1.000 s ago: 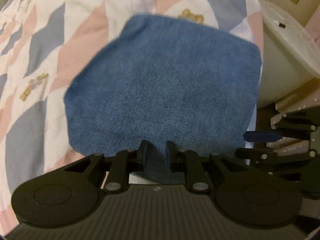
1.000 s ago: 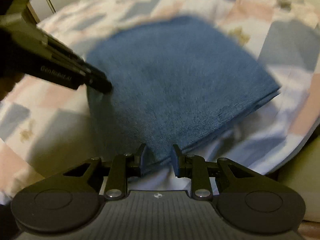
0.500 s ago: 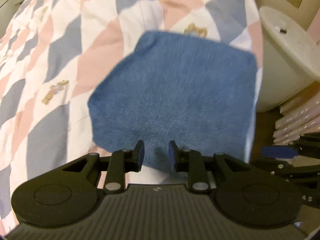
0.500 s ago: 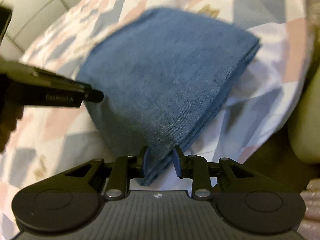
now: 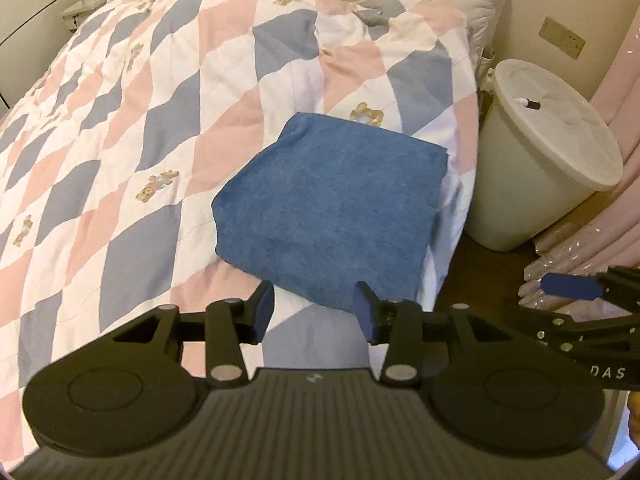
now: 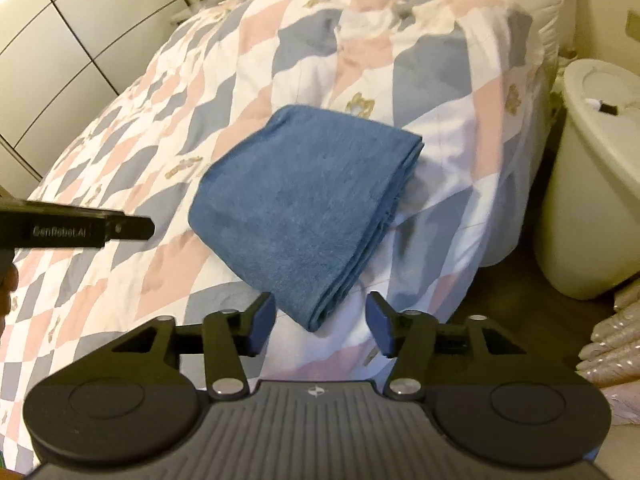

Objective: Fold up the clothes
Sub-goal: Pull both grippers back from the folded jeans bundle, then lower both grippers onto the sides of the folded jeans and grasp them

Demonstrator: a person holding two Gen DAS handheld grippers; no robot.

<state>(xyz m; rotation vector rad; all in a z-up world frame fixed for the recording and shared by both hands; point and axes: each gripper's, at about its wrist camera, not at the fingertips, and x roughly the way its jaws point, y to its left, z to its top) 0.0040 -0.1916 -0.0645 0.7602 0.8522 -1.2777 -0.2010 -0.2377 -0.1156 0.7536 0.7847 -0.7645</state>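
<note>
Both our left gripper (image 5: pixel 314 312) and right gripper (image 6: pixel 320 322) are opening with nothing inside, the folded blue cloth (image 5: pixel 332 208) lies just ahead on the bed (image 5: pixel 120 140), so we think the fold is done and next we need another piece.

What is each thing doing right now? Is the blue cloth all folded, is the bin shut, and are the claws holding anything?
Blue cloth: folded into a thick square, lying on the quilt, held by nothing.
Quilt: spread over the bed.
White bin: lid on, standing beside the bed.
Left claw: jaws opening, nothing between them.
Right claw: jaws opening, pads clear of the cloth's corner.
</note>
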